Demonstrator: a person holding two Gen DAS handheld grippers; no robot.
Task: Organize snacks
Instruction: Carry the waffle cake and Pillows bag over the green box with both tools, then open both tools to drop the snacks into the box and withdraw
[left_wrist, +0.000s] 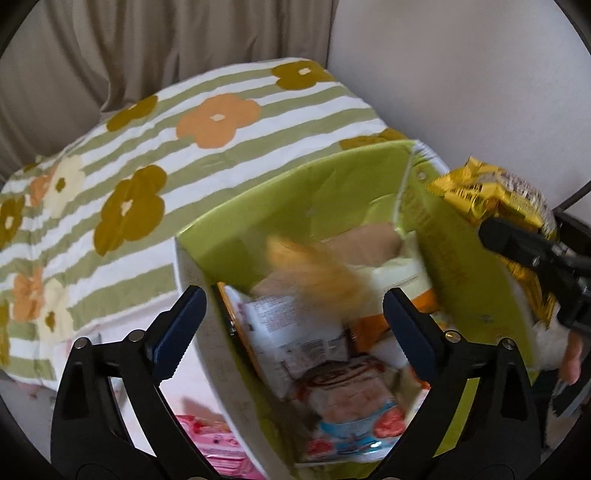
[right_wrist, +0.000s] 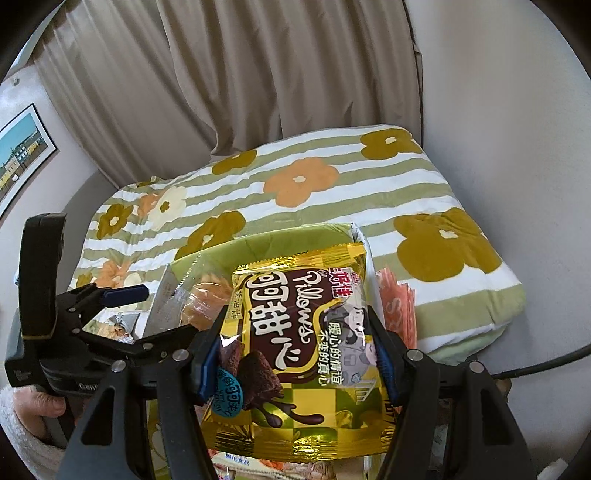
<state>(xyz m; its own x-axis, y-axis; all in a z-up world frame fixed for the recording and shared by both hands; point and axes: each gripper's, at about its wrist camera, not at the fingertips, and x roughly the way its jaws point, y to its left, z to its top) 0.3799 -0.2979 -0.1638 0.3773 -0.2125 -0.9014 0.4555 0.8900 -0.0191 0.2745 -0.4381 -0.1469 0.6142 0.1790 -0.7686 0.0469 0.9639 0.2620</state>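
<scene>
One gold snack bag (right_wrist: 295, 354) clamped, one green box (left_wrist: 236, 218)

The gold snack packet (right_wrist: 295, 354), in the near middle of the right wrist view, reads "Pillows" in white script, with large Chinese characters 可可甜心 beside it and smaller lines 暖心的情谊 and 不变的真心 to the right. A teal badge at its near left carries Chinese print, partly hidden. Print on the packets in the green box (left_wrist: 236, 229) is too blurred to read.
</scene>
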